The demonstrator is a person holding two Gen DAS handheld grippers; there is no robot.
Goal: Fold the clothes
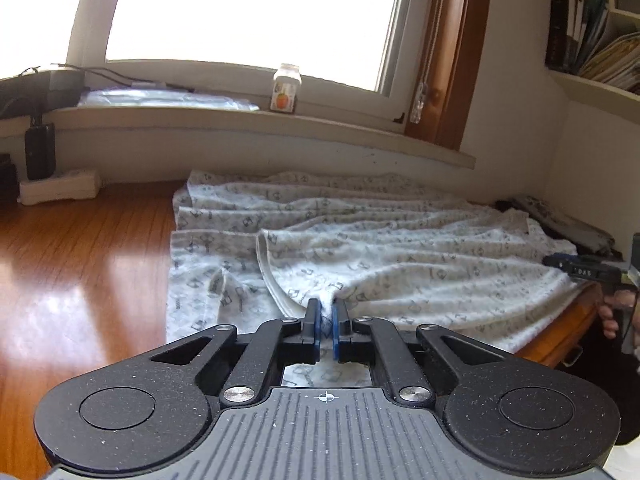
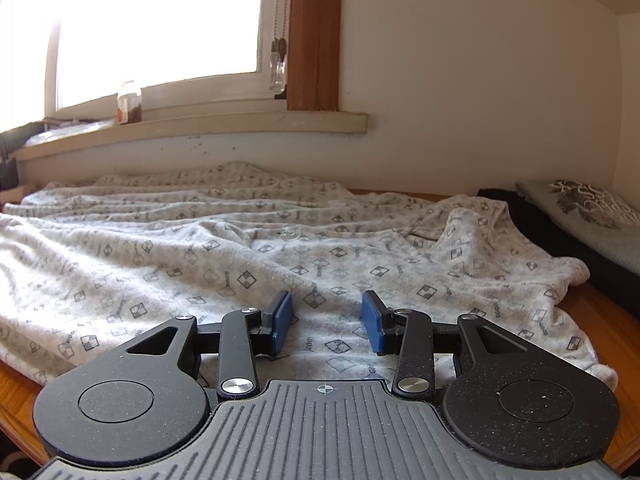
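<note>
A white garment with a grey diamond print lies spread and rumpled over the wooden table. My left gripper is shut on a pinch of that cloth near its front hem, the blue pads squeezing a raised fold. In the right wrist view the same printed garment fills the table, with its collar toward the right. My right gripper stands open just above the cloth, fabric lying beneath and between the blue pads without being pinched. From the left wrist view the right gripper's fingers show at the far right edge.
A windowsill with a small jar runs along the back. A white power strip sits at back left. Dark and grey folded clothes lie at the right. A bookshelf hangs on the right wall. A hand is by the table's right edge.
</note>
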